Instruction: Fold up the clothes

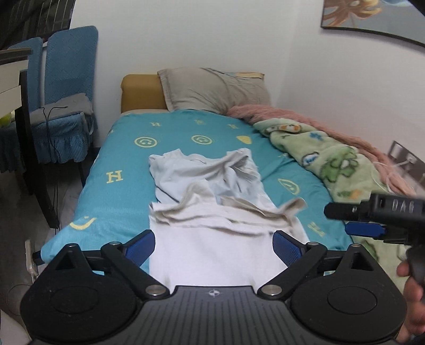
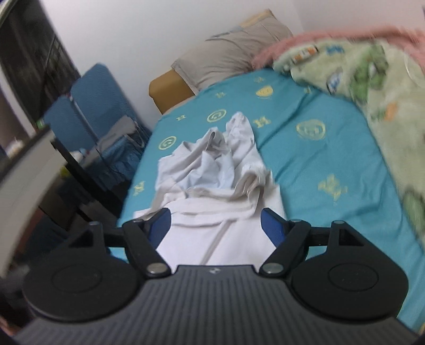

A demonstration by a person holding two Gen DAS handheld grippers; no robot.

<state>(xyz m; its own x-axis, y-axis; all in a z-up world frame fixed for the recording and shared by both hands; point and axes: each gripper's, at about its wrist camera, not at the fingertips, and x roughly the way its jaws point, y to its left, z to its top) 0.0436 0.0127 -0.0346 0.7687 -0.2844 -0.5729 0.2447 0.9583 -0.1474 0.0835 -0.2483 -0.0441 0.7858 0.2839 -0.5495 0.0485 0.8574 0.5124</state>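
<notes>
Bed, teal sheet: white garment lies mid-bed, near half flat, far half bunched. Soft, light, limp; likely drapes. Best pinch hem corners. Left claw released, empty; right claw same.

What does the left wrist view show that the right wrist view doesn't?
Only the left wrist view shows the right gripper from outside, at the right edge, with the hand holding it, plus a picture on the wall and a socket by the bed. Only the right wrist view shows the pale stripe running down the near part of the garment. Both show that white garment crumpled on the teal sheet, the pillow, the green blanket and the blue chairs. Both grippers are open, with nothing held.
</notes>
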